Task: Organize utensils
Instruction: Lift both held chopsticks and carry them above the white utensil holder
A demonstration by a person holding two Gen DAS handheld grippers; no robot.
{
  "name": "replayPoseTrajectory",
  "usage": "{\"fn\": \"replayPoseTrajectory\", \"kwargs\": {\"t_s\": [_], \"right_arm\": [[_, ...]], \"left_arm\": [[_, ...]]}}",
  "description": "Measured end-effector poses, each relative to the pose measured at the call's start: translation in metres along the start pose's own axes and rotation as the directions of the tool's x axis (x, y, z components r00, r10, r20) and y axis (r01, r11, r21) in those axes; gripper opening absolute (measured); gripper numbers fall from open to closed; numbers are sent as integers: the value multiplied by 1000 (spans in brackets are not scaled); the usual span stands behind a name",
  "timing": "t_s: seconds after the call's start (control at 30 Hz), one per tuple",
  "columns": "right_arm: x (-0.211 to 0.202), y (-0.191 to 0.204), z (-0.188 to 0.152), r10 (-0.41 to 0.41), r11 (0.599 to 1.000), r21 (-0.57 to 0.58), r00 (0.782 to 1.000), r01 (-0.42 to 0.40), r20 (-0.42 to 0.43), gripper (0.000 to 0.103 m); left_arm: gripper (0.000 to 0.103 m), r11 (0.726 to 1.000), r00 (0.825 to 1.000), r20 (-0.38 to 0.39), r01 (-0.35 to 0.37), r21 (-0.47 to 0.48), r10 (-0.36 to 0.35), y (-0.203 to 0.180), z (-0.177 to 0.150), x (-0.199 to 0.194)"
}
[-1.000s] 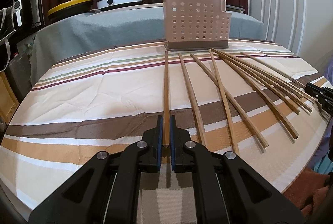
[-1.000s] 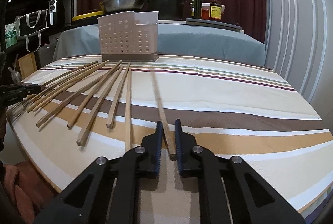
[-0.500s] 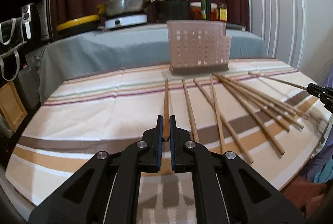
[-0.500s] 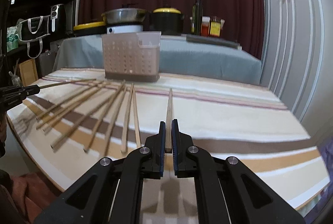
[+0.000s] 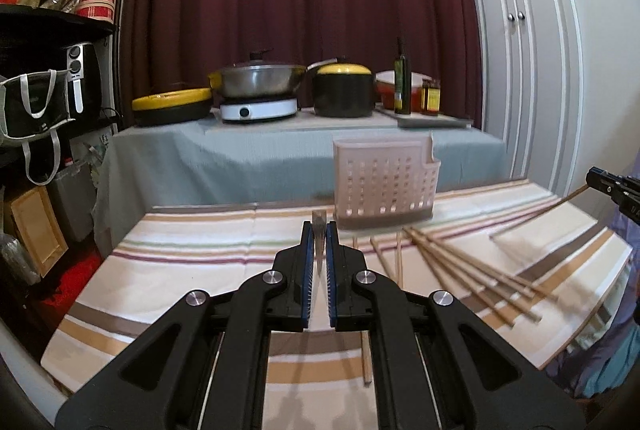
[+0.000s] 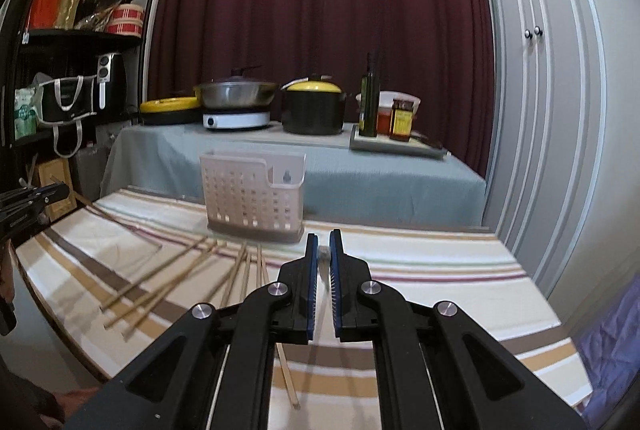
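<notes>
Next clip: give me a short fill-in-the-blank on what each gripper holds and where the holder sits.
1. The left gripper is shut on one ____.
2. The perforated holder stands on the ____ tablecloth.
3. The right gripper carries ____ chopstick between its fingers.
4. The loose chopsticks lie on the table, ____ the holder.

Missing words: chopstick; striped; one; outside

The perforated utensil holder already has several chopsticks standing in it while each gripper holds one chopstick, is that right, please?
Not quite: the utensil holder looks empty in the right wrist view. The loose chopsticks lie on the striped tablecloth. The left gripper and right gripper do each hold one.
</notes>
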State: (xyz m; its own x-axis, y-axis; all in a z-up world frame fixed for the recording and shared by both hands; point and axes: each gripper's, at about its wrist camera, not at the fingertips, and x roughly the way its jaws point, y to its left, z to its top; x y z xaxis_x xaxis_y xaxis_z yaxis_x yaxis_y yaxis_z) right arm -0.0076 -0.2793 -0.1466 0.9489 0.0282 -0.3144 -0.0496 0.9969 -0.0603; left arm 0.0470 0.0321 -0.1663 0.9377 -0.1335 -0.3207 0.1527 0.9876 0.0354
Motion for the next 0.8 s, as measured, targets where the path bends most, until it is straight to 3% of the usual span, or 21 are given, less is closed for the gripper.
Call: {"fn": "replayPoseTrajectory", "kwargs": {"t_s": [0.3, 0.8], "right_arm": [[11, -4, 29, -14, 1000, 23, 1000, 14, -2, 7], [54, -12, 59, -11, 999, 49, 999, 9, 40, 7]], "left_arm": [[6, 999, 1000, -12, -20, -34, 20, 5, 28, -2], [6, 998, 999, -10, -45, -42, 45, 8, 56, 31]]}}
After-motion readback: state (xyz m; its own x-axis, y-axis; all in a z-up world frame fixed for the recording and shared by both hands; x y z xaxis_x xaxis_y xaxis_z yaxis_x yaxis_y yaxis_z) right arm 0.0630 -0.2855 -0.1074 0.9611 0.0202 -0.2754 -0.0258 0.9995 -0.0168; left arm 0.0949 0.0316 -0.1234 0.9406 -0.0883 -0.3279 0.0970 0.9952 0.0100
